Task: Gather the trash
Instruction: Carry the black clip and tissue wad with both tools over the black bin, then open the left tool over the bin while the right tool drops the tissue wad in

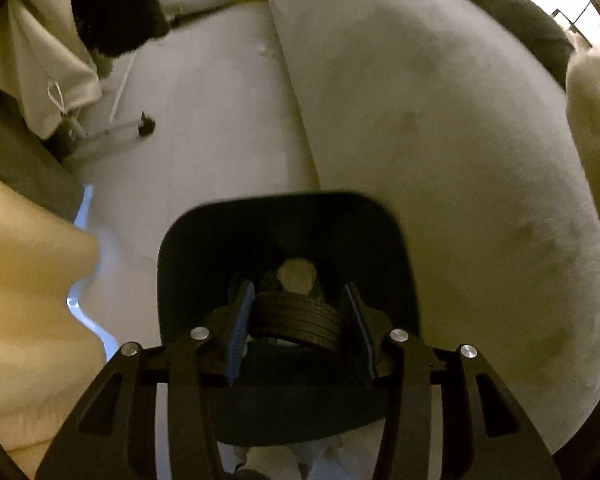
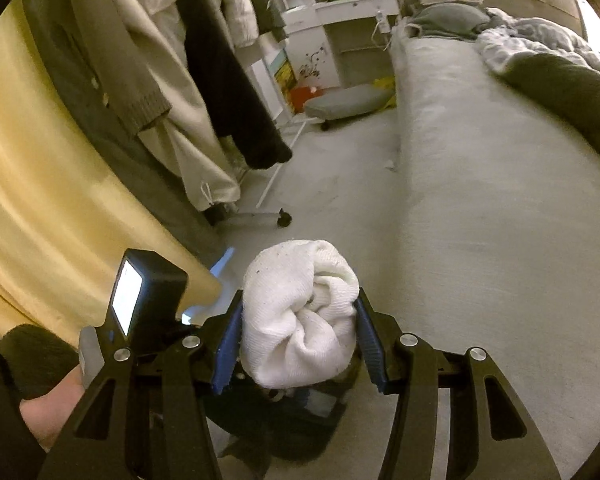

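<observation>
Dark bin point(image 1: 288, 240) on pale floor point(image 1: 204, 128)

You look along a pale floor point(image 2: 340, 184) that runs between a long bed point(image 2: 480, 168) on one side and a wheeled clothes rack point(image 2: 268, 216) on the other. On the rack hang a cream garment with a drawstring point(image 2: 188, 152), a black garment point(image 2: 236, 92) and a knitted grey-green sleeve point(image 2: 140, 92). A yellow curtain point(image 2: 32, 184) fills the near side. On the bed lie a dark green blanket point(image 2: 572, 88), a crumpled grey quilt point(image 2: 540, 40) and a grey pillow point(image 2: 448, 16). Beyond stands a white desk point(image 2: 340, 20), with a grey cushion point(image 2: 348, 100) on the floor before it, possibly a low wheeled stool.
</observation>
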The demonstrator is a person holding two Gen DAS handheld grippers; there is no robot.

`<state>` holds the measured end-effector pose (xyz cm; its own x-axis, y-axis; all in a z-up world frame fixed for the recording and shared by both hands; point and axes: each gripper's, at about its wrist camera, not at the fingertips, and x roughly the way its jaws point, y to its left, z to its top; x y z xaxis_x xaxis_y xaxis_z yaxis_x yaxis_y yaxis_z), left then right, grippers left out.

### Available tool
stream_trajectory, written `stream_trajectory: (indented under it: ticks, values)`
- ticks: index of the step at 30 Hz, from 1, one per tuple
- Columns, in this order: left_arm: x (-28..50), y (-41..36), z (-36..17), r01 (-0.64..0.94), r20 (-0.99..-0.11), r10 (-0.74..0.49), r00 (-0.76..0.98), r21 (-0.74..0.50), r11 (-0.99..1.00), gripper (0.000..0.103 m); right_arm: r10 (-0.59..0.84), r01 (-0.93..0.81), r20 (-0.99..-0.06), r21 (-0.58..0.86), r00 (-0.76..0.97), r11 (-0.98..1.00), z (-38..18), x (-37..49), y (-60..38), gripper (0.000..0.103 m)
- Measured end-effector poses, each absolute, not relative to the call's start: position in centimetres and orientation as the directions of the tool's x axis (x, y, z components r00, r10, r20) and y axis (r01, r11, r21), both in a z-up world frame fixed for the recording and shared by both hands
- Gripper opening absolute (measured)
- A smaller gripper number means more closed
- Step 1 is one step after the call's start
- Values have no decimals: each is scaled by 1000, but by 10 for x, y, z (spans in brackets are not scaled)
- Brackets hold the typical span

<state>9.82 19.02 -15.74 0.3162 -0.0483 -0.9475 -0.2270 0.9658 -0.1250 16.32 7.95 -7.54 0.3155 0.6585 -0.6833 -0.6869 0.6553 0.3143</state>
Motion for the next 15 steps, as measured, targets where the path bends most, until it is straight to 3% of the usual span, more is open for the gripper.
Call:
stream_trajectory:
  ticks: [6,8,15]
  values:
    - [88,213,-173,-258,-963,-77,258,-146,955,54,642,-699,-712,304,284,647,-90,167,108,53]
    - [83,222,-174,-265,-962,-87,257,-157,951,62,633,-697,-724,302,276,650,-96,169,116,53]
    - [74,243,-169,-283,-960,-81,267,-159,946,73,580,-693,-780,282,236,663,-125,172,140,53]
